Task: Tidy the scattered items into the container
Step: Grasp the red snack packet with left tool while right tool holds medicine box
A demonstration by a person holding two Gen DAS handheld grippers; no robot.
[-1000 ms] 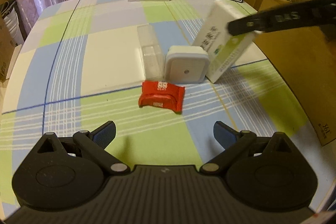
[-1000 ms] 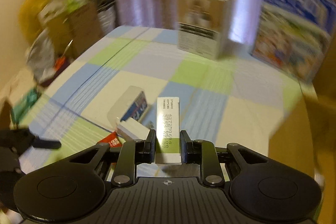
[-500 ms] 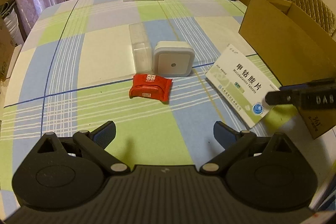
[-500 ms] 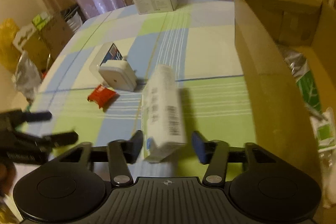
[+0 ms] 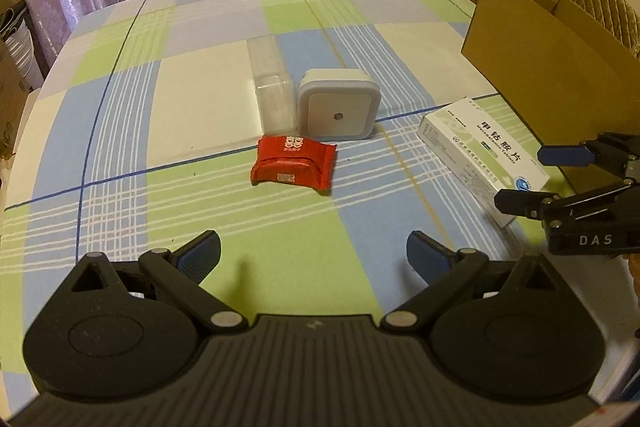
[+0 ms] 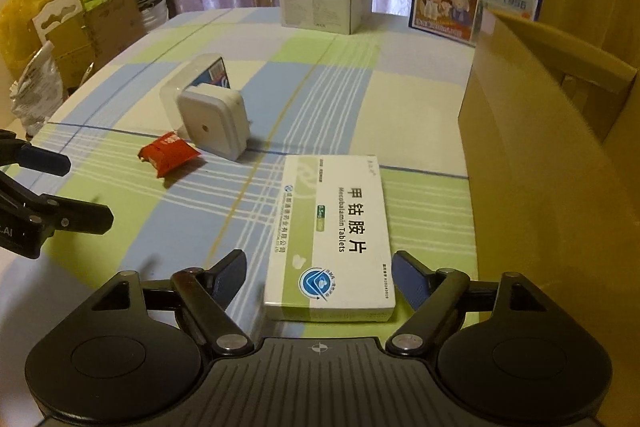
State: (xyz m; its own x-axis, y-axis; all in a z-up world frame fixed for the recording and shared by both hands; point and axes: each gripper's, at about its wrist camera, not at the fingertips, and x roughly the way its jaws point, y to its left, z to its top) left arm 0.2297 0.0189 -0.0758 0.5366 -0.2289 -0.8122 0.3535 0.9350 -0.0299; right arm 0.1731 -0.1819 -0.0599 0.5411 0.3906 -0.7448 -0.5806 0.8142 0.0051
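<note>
While right tool jaws opening, tablet box flat on surface between them, untouched, long axis running straight ahead of tool, beside cardboard box. Tilted downward. Left tool wide open, empty, red packet ahead.

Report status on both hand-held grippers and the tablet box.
Left hand-held gripper open, empty. Right hand-held gripper opening, tablet box flat on the table between its fingers, untouched. Cardboard box beside it, nothing in the way.
</note>
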